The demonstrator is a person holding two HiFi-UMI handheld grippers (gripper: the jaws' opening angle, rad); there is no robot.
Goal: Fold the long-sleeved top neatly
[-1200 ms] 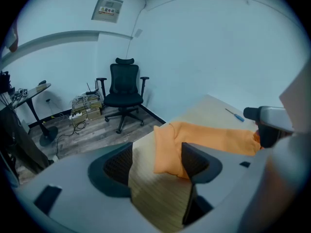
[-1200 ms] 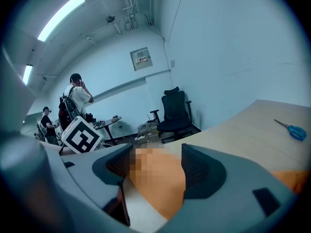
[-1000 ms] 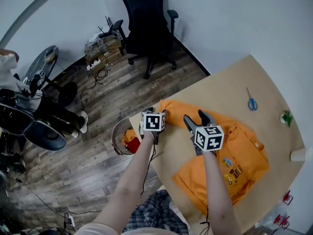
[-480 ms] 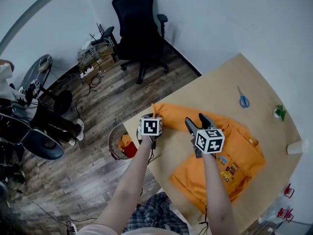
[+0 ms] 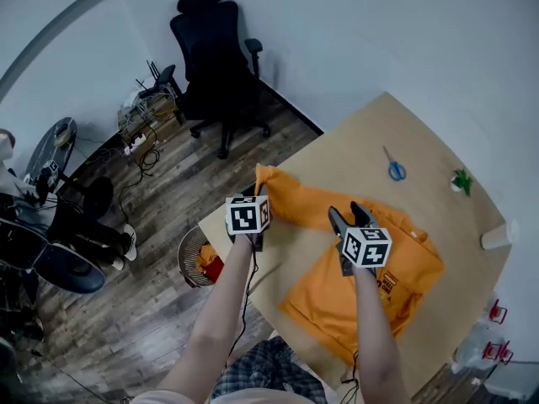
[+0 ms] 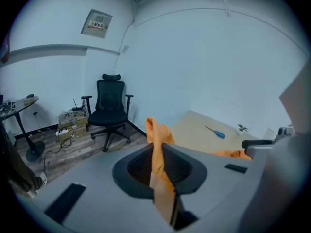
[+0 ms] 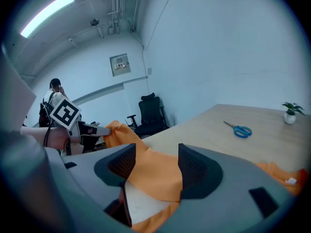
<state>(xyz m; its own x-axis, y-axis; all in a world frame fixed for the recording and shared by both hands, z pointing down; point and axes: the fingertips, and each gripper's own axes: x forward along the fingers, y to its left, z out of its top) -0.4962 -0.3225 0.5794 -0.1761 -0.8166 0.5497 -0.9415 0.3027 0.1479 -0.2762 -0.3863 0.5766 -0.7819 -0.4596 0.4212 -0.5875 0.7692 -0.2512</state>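
Cloth of this kind is judged soft, light and limp, so any unsupported part can be expected to sag and crease. It is best taken at a cuff, a hem corner or a shoulder seam, where doubled layers give a firmer pinch.

At the far left one black office chair is seen on the floor, and one round basket is set just beside the left edge of the bench. One left gripper is held above that edge. Its fingers have just been closing and are clenched on the end of an orange sleeve, which is raised off the bench.

One orange long-sleeved top is spread over the near part of the bench. One right gripper is held over it near the shoulder. Its fingers have just been closing a little but are seen apart, with cloth lying between them and no pinch made out.

Farther right, one pair of blue scissors, one small plant and one cup are counted, all well apart from the top.
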